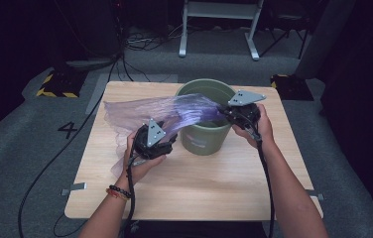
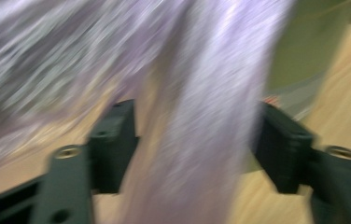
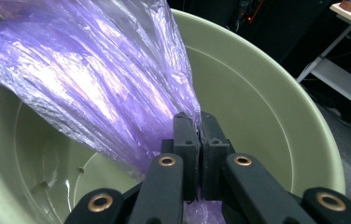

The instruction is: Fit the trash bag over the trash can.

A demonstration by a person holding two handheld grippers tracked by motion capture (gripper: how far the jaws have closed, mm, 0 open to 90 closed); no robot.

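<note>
— While the purple plastic bag (image 1: 174, 111) stretches across the rim of the green bucket (image 1: 204, 141), where are the tongs?
— The right gripper (image 3: 200, 122) sits over the bucket's mouth, jaws pressed together on a gathered corner of the bag.
— And the left gripper (image 2: 192, 140)?
— Just beside the bucket on the wooden table (image 1: 199, 188), jaws apart; a band of bag runs between them, touching neither pad.

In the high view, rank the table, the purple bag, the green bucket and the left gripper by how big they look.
1. table
2. purple bag
3. green bucket, nearly the bag's size, so unsure
4. left gripper
</note>
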